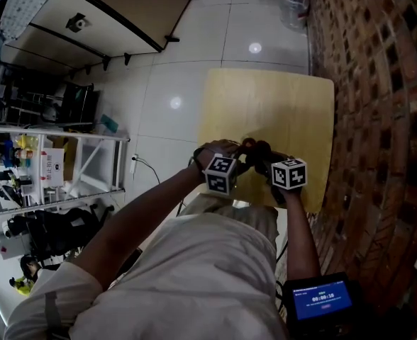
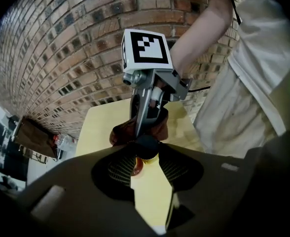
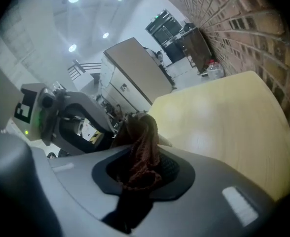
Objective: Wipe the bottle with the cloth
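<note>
Brick wall [image 1: 379,83] runs along the right of a pale wooden table [image 1: 279,105], and both grippers meet over the table's near edge. The right gripper [image 3: 142,174] is clamped on a bunched brown cloth [image 3: 144,142], which hangs against the small bottle [image 2: 146,147]. The left gripper [image 2: 147,166] pinches that bottle, amber with a black cap, at the tips of its half-closed jaws.

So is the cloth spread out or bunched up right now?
Bunched up: the right gripper view shows the brown cloth gathered into a narrow wad, pinched between the jaws of the right gripper.
</note>
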